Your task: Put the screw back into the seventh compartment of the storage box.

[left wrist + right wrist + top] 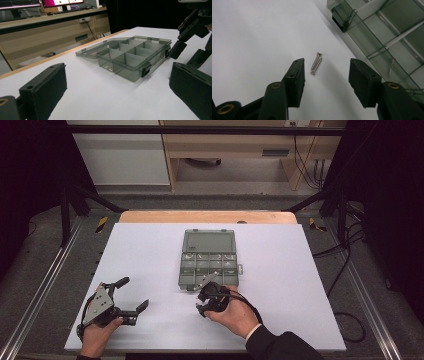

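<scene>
A smoky clear compartment box (208, 263) lies open in the middle of the white table, its lid (209, 241) folded back flat. Two small screws (316, 63) lie side by side on the table just outside the box's front wall (372, 47). My right gripper (325, 75) hovers open over them, a jaw on either side, apart from both. It shows near the box's front edge (206, 301). Another screw (391, 67) lies inside a compartment. My left gripper (131, 293) rests open at the near left, pointing toward the box (130, 56), nothing between its jaws.
The box has black latches (146, 68) on its front wall. The white table top (150, 255) ends at a wooden strip (207, 216) at the far side. Cables (345, 270) trail on the floor to the right; a desk with monitors (37, 3) stands beyond.
</scene>
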`<state>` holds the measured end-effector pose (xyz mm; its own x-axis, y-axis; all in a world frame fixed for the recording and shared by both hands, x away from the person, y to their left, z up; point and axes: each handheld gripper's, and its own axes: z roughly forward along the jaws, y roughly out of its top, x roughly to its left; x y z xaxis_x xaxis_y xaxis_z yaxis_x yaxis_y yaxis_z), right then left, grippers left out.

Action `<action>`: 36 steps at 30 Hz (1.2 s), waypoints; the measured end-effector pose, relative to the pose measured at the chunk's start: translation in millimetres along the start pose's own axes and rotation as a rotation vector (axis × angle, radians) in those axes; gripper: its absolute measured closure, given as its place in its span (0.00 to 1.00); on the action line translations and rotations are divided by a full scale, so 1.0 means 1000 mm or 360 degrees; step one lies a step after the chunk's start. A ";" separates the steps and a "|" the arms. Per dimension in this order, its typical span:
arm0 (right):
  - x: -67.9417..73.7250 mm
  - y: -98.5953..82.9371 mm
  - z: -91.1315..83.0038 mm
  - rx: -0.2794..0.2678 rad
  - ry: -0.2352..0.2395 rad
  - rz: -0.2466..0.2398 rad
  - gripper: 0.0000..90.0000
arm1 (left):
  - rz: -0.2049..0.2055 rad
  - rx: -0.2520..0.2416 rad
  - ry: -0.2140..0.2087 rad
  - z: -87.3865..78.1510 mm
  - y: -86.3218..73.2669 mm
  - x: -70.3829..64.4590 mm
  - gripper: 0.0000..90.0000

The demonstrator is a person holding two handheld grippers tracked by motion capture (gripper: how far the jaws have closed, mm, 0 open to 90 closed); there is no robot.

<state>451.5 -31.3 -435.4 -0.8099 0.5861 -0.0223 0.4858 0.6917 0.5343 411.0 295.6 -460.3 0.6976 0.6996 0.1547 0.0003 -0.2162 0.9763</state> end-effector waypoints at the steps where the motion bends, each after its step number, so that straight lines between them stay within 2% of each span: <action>1: -0.001 0.000 0.000 -0.0014 -0.0002 0.0020 0.54 | 0.0000 0.0000 0.0000 0.000 0.000 0.000 0.01; 3: -0.002 0.001 -0.001 -0.0001 -0.0019 0.0024 0.55 | -0.0001 -0.0005 -0.0001 0.000 0.000 0.000 0.01; 9: -0.007 0.003 0.001 -0.0007 -0.0010 0.0112 0.61 | 0.0002 -0.0004 -0.0002 0.000 0.000 0.000 0.01; 10: -0.009 0.003 0.001 -0.0004 -0.0007 0.0095 0.62 | 0.0002 -0.0004 -0.0002 0.000 0.000 0.000 0.01; 11: -0.008 0.004 0.002 -0.0010 0.0006 0.0131 0.64 | 0.0000 -0.0004 -0.0002 0.000 0.000 0.000 0.01; 13: -0.010 0.004 0.003 0.0003 0.0001 0.0111 0.66 | 0.0002 -0.0002 -0.0001 0.000 0.000 0.000 0.01; 14: -0.009 0.005 0.004 0.0000 0.0010 0.0145 0.67 | 0.0001 -0.0002 -0.0001 0.000 0.000 0.000 0.01; 23: -0.004 0.007 0.013 0.0034 0.0043 0.0126 0.76 | 0.0001 -0.0001 -0.0004 0.000 0.000 0.000 0.01; 26: -0.002 0.008 0.016 0.0043 0.0053 0.0155 0.77 | 0.0003 -0.0001 -0.0003 0.000 0.000 0.000 0.01; 28: -0.003 0.008 0.017 0.0059 0.0047 0.0125 0.78 | 0.0002 0.0001 -0.0005 0.000 0.000 0.000 0.01; 36: -0.001 0.009 0.022 0.0078 0.0058 0.0121 0.80 | 0.0004 0.0001 -0.0005 0.000 0.000 0.000 0.01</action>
<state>463.5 -16.3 -449.1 -0.7811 0.6225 0.0480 0.5610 0.6661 0.4915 411.2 295.4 -460.3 0.6998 0.6970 0.1565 -0.0006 -0.2185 0.9758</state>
